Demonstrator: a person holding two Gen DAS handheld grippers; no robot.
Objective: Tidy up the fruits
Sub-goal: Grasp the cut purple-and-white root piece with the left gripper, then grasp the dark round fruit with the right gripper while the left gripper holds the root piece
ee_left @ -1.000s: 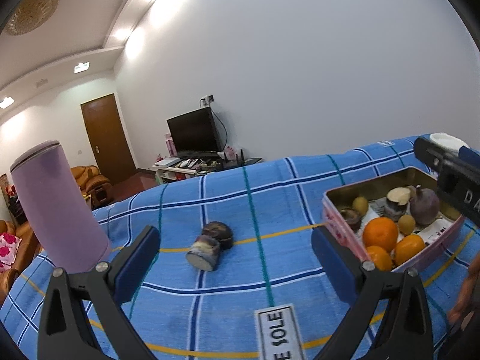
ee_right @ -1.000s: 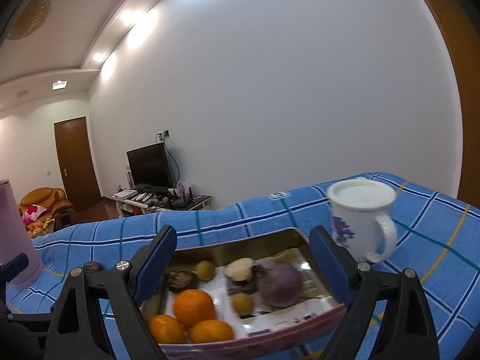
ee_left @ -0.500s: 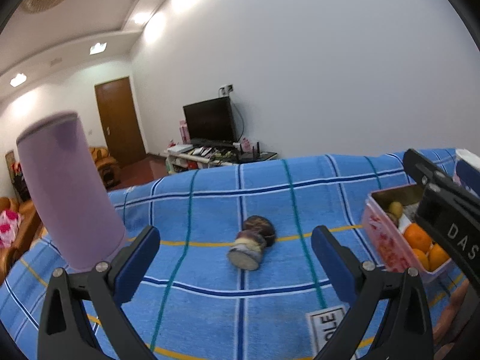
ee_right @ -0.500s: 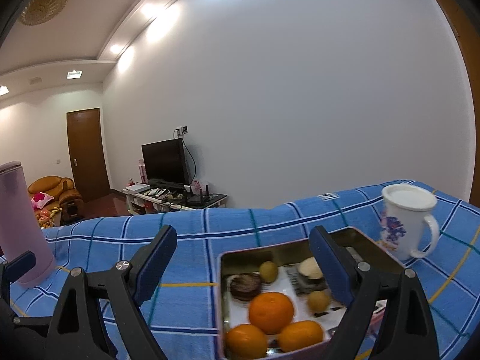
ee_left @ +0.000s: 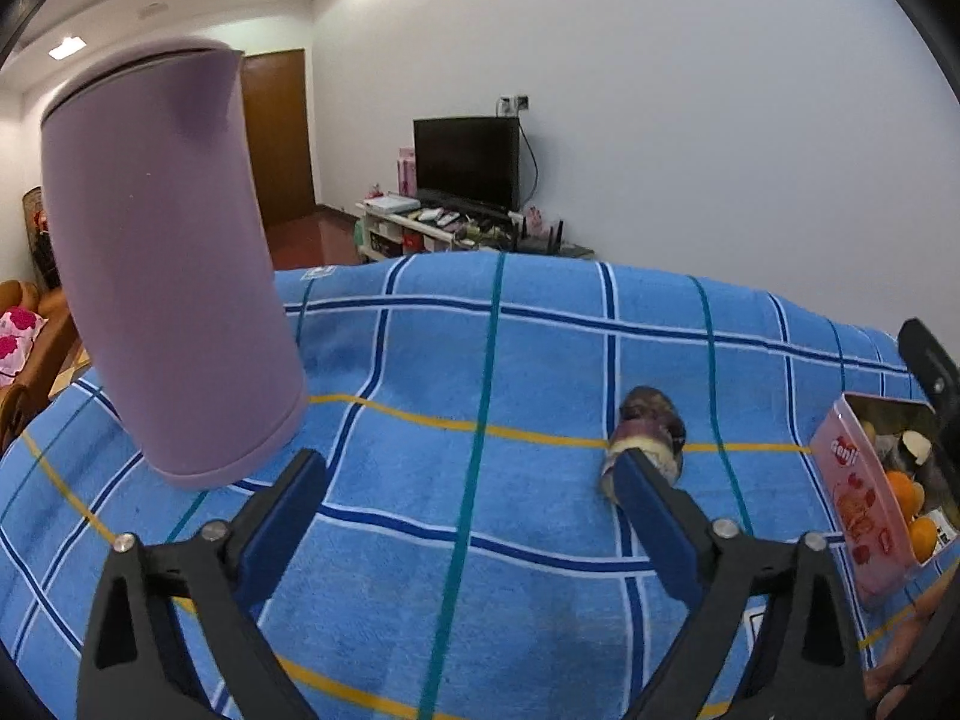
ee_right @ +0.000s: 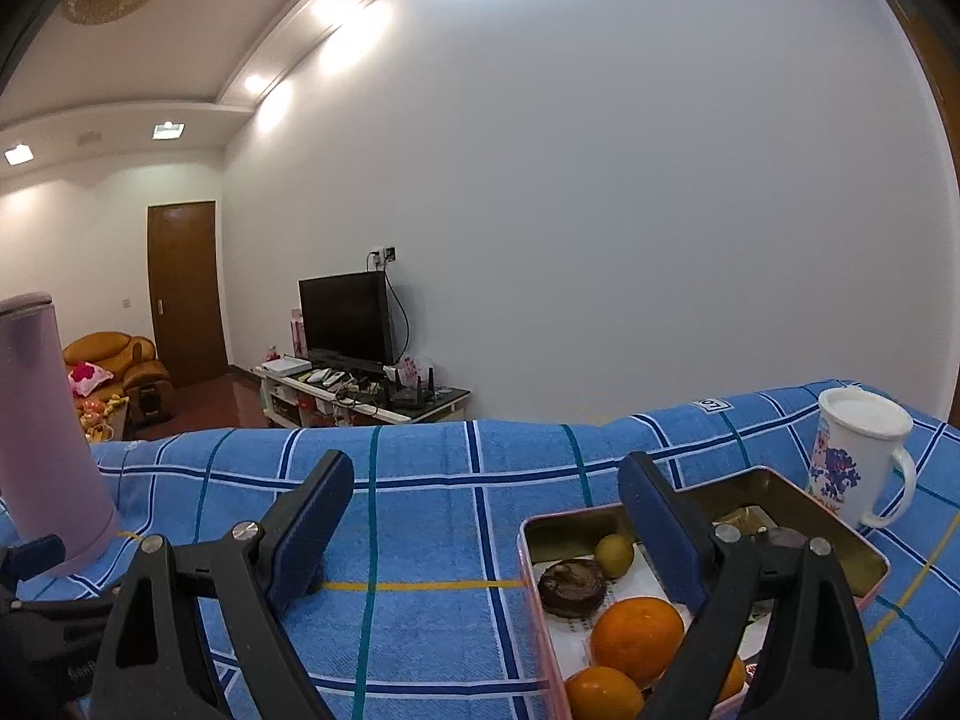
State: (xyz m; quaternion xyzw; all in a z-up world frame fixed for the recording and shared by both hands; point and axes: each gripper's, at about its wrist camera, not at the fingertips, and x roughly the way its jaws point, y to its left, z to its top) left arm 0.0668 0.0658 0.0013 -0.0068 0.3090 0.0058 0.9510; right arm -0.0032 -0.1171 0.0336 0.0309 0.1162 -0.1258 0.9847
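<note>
A pink tin sits on the blue plaid cloth at the right, holding oranges, a small yellow-green fruit and a dark brown round fruit on white paper; more fruit lies behind the right gripper's finger and cannot be made out. In the left wrist view the same tin shows at the far right edge. Out on the cloth, well left of the tin, lie two loose dark purple-brown fruits, touching each other, the nearer one cut to show a pale face. The left gripper hangs over the cloth with its jaws wide and nothing between them, though they have just been closing a little; its right finger overlaps the cut fruit in the picture, and whether it touches cannot be told. The right gripper is also spread wide and holds nothing, its right finger over the tin's near-left part. A white mug with a blue print stands just right of the tin. A tall lilac tumbler stands at the left of the cloth. Beyond are a TV on a low stand, a brown door and an orange sofa.
</note>
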